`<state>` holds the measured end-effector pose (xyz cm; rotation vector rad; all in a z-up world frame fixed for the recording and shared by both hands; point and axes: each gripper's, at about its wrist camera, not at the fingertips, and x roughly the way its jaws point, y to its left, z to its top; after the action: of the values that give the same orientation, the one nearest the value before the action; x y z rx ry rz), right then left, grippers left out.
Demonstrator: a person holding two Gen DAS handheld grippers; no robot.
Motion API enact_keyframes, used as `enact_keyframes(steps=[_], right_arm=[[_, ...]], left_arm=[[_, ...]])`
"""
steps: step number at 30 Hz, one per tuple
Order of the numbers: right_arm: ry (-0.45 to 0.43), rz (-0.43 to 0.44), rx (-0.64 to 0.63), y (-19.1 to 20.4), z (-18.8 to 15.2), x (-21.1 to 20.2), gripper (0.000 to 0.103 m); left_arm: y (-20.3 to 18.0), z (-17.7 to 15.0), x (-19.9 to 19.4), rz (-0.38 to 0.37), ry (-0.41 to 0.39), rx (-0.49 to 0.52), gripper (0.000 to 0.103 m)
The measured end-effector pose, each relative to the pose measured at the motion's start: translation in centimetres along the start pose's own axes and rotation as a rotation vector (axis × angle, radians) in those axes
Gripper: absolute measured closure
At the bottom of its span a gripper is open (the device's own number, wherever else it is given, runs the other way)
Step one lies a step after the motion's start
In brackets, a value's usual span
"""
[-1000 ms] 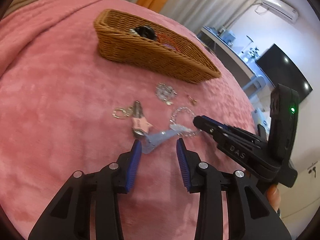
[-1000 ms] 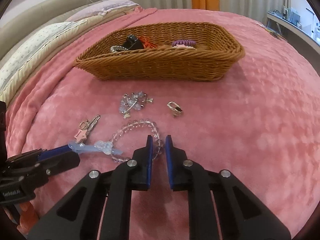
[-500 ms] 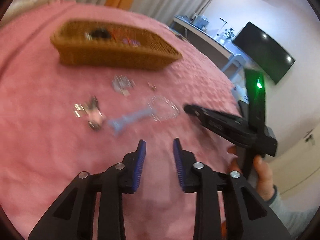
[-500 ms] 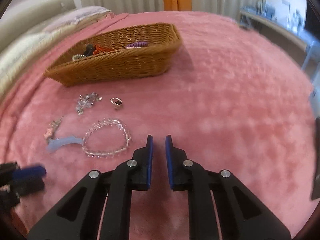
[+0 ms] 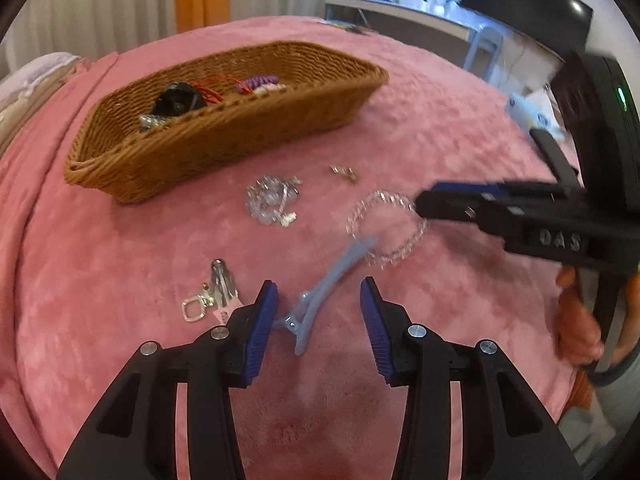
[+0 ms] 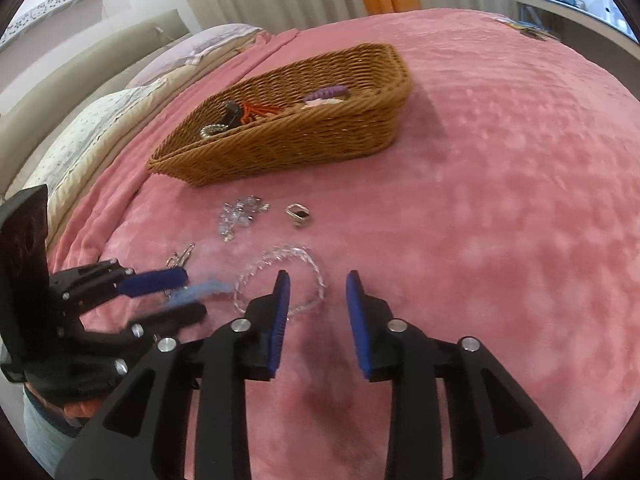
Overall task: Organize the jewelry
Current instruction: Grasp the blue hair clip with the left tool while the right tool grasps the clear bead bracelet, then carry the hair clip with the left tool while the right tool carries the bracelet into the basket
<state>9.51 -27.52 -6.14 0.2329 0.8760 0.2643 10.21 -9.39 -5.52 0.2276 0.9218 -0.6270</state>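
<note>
A light blue hair clip (image 5: 320, 300) lies on the pink blanket between the opening jaws of my left gripper (image 5: 319, 296); the pads do not touch it. A clear bead bracelet (image 5: 380, 197) lies just beyond it, with the tip of my right gripper (image 5: 424, 204) at its right side. In the right wrist view my right gripper (image 6: 318, 284) hovers over the bracelet (image 6: 288, 250) with its jaws opening and nothing pressed between them. The left gripper (image 6: 176, 296) straddles the clip (image 6: 200, 290). The wicker basket (image 5: 240, 136) holds several items.
A crystal cluster (image 5: 272, 200), a small ring (image 5: 344, 172) and a pink star key clip (image 5: 220, 292) lie loose on the blanket. Pillows (image 6: 80, 132) line the bed's left side. A desk and dark screen stand beyond the bed. A hand (image 5: 576, 320) holds the right gripper.
My left gripper rolled level and moved over the blue clip, its jaws widening. The right gripper swung over the bracelet and went from shut to open.
</note>
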Motion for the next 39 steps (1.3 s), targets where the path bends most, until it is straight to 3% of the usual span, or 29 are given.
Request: enact_keyframes(steps=[3, 5, 7, 9, 17, 19, 21, 23, 28, 31, 33, 36, 37, 39], right_arm=[[0.03, -0.07, -0.042, 0.8, 0.2, 1.4, 0.075], [0.025, -0.1, -0.074, 1.4, 0.0, 1.5, 0.075], [0.018, -0.116, -0.104, 2.0, -0.3, 1.2, 0.078], [0.016, -0.118, -0.121, 2.4, -0.9, 0.9, 0.088], [0.038, -0.04, -0.122, 3.2, -3.0, -1.1, 0.088], [0.028, -0.032, -0.107, 3.0, -3.0, -1.7, 0.083], [0.007, -0.048, -0.099, 2.7, -2.7, -2.2, 0.067], [-0.004, -0.068, -0.099, 2.6, -2.2, -2.3, 0.059], [0.012, -0.112, -0.133, 3.4, -1.1, -0.6, 0.059], [0.045, -0.16, -0.168, 3.8, -1.4, 1.4, 0.07], [0.018, -0.196, -0.212, 4.5, -1.9, 1.7, 0.074], [0.013, -0.199, -0.268, 5.5, -2.3, 1.6, 0.097], [0.01, -0.2, -0.279, 5.7, -2.5, 1.5, 0.097], [0.001, -0.181, -0.274, 5.7, -2.4, 1.1, 0.097]], left_arm=[[-0.2, -0.2, 0.2, 0.001, 0.015, -0.006, 0.068], [-0.2, -0.7, -0.2, 0.008, 0.019, -0.036, 0.087], [0.1, -0.9, -0.5, 0.0, 0.024, -0.095, 0.088], [0.3, -1.4, -0.8, -0.01, 0.024, -0.148, 0.089], [0.1, -3.3, -1.8, -0.023, -0.063, -0.274, 0.089], [0.4, -3.6, -1.6, -0.036, -0.084, -0.298, 0.089], [0.4, -3.6, -1.6, -0.042, -0.096, -0.305, 0.088], [0.3, -3.5, -1.6, -0.046, -0.097, -0.308, 0.088], [0.5, -3.2, -1.5, -0.047, -0.098, -0.323, 0.086], [0.5, -3.0, -1.3, -0.043, -0.094, -0.32, 0.082], [0.2, -2.9, -1.0, -0.033, -0.089, -0.31, 0.079], [-0.3, -2.7, -0.8, -0.005, -0.087, -0.289, 0.079], [-0.5, -2.7, -0.8, 0.01, -0.085, -0.281, 0.086], [-0.6, -2.8, -0.9, 0.033, -0.09, -0.274, 0.09]])
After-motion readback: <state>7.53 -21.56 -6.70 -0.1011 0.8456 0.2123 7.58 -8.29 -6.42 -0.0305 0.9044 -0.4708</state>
